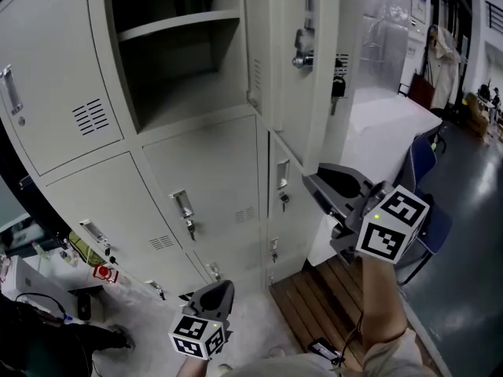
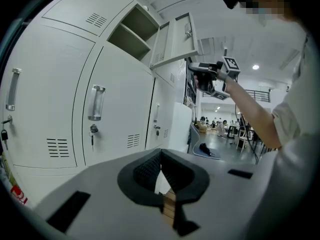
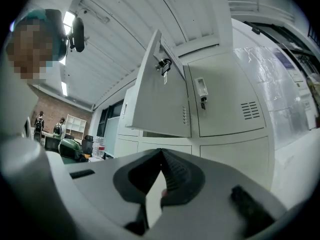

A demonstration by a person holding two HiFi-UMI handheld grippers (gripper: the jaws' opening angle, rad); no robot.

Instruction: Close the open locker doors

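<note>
A bank of cream lockers fills the head view. One upper compartment stands open and shows a shelf. Its door swings out to the right, a key hanging from its lock. My right gripper is shut and empty, its tips just under the door's lower edge; whether they touch it I cannot tell. My left gripper hangs low before the bottom lockers, shut and empty. In the left gripper view the open door and the right gripper show ahead. The right gripper view looks up at the open door.
The other locker doors are closed. A wooden slatted platform lies on the floor at the lockers' right end. A white cabinet and a blue chair stand to the right. Clutter sits at lower left.
</note>
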